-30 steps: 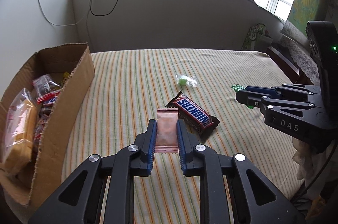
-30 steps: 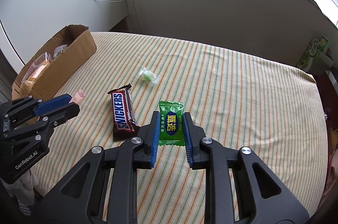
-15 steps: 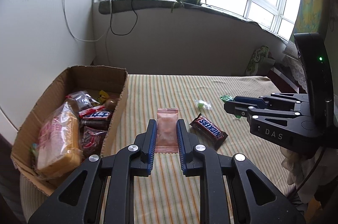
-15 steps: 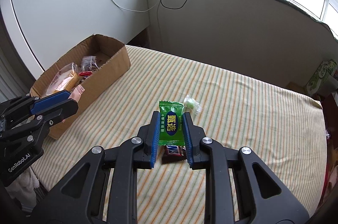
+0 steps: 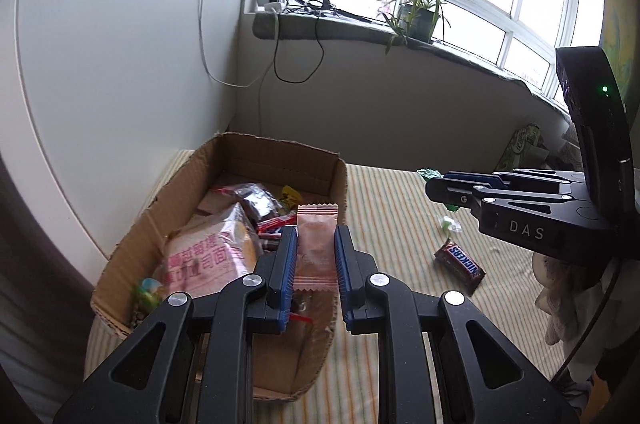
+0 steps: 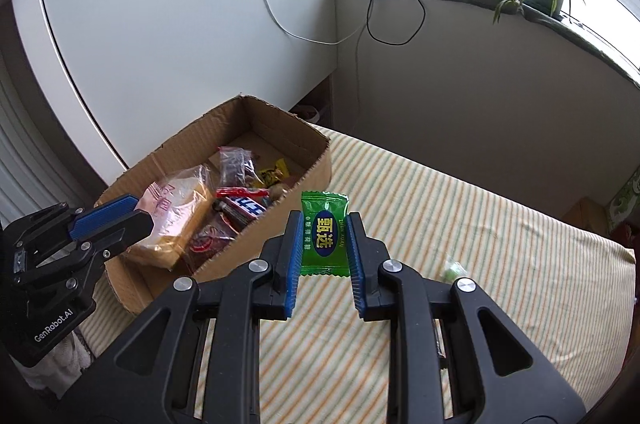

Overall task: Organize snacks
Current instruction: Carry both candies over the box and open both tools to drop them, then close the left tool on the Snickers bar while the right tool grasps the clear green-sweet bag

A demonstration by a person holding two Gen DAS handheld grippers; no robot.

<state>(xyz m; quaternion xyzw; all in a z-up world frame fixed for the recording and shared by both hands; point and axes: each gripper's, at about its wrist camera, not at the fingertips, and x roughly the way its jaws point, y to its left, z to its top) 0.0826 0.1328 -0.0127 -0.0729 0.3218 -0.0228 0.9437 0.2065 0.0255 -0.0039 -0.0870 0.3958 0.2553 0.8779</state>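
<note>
Both grippers have swung toward the cardboard box (image 5: 240,224); my left gripper (image 5: 316,256) grasps the pink packet (image 5: 316,244) seemingly over its near rim, nearer than the right gripper (image 6: 324,244), clenched on the green candy (image 6: 323,232) beside it.

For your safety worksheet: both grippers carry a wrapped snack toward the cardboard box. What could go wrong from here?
1. The pink packet hangs over the box's near wall; released now, it might fall outside the cardboard box.
2. The green packet is still over the striped cloth.
3. Both grippers converge on the box and could collide.
</note>
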